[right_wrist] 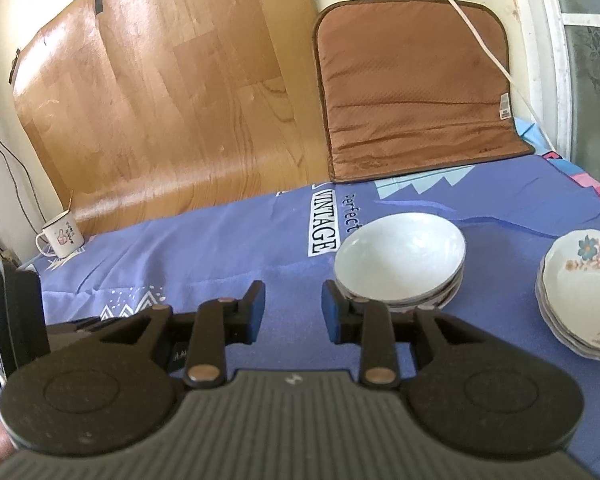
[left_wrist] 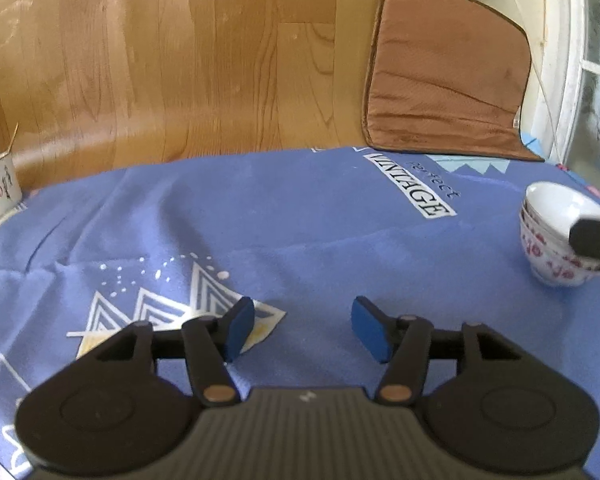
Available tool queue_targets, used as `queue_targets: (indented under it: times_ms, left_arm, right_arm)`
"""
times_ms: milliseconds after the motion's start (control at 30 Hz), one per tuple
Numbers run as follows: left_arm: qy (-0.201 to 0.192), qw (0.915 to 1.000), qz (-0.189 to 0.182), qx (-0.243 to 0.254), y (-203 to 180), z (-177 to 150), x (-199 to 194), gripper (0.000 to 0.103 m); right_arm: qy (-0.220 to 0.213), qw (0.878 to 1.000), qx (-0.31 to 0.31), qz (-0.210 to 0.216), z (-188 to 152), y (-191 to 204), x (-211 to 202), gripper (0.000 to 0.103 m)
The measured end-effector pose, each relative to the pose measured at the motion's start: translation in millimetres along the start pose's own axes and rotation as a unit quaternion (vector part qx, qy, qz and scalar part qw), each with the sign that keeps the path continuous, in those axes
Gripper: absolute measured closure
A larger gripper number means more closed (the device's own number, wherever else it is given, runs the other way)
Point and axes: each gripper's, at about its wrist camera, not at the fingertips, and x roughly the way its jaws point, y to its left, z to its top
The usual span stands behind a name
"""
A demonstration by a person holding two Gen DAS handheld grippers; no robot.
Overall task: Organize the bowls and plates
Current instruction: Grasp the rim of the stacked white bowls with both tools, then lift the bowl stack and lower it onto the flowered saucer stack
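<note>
A stack of white bowls (right_wrist: 400,260) with red floral outsides stands on the blue cloth, just ahead and right of my right gripper (right_wrist: 293,312), which is open and empty. The same stack shows at the far right of the left wrist view (left_wrist: 552,236), partly hidden by a black finger of the right gripper. A stack of floral plates (right_wrist: 584,296) sits at the right edge. My left gripper (left_wrist: 302,330) is open and empty, low over bare cloth, well left of the bowls.
A blue printed cloth (left_wrist: 260,220) covers the table. A white enamel mug (right_wrist: 62,238) stands at the far left. A wooden board (right_wrist: 160,92) and a brown cushion (right_wrist: 416,88) lean on the wall behind. A white cable (right_wrist: 496,60) runs across the cushion.
</note>
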Motion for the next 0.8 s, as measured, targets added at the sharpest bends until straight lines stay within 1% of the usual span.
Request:
queue_targets:
  times_ms: [100, 200, 300, 367, 433, 500, 567, 633, 700, 800]
  left_arm:
    - [0.0, 1.0, -0.001, 0.003, 0.8, 0.1, -0.1, 0.047]
    - [0.002, 1.0, -0.001, 0.004, 1.1, 1.2, -0.4, 0.047]
    - [0.012, 0.9999, -0.011, 0.0, 2.3, 4.4, -1.6, 0.047]
    - [0.02, 0.9991, -0.034, -0.015, 4.6, 11.0, -3.8, 0.047]
    - [0.025, 0.9977, -0.06, -0.021, 2.7, 20.9, -8.0, 0.046]
    - [0.027, 0.9946, -0.098, -0.02, -3.9, 33.5, -13.7, 0.046]
    - [0.03, 0.9902, -0.136, -0.016, -14.2, 46.3, -17.9, 0.043]
    - [0.036, 0.9841, -0.174, -0.011, -28.8, 60.4, -19.5, 0.031]
    - [0.039, 0.9802, -0.194, -0.008, -42.0, 70.8, -17.2, 0.022]
    - [0.059, 0.9752, -0.213, -0.013, -60.9, 83.8, -5.8, 0.022]
  right_arm:
    - [-0.006, 1.0, -0.005, -0.003, 7.6, -2.9, -1.5, 0.069]
    - [-0.011, 1.0, -0.003, -0.011, 23.7, -14.9, -3.9, 0.067]
    - [-0.001, 1.0, -0.005, -0.021, 37.5, -32.5, -5.5, 0.06]
    - [0.018, 1.0, -0.004, -0.024, 45.9, -48.5, -4.9, 0.058]
    - [0.039, 0.999, 0.012, -0.023, 52.2, -65.8, -4.0, 0.058]
    - [0.062, 0.997, 0.037, -0.013, 58.3, -84.1, -1.8, 0.058]
    - [0.085, 0.994, 0.063, -0.006, 63.4, -100.4, 1.6, 0.058]
    - [0.105, 0.992, 0.076, 0.002, 66.5, -111.6, 5.5, 0.057]
    - [0.124, 0.989, 0.075, 0.009, 68.5, -116.6, 10.4, 0.057]
    - [0.161, 0.985, 0.065, 0.025, 69.0, -120.1, 20.8, 0.057]
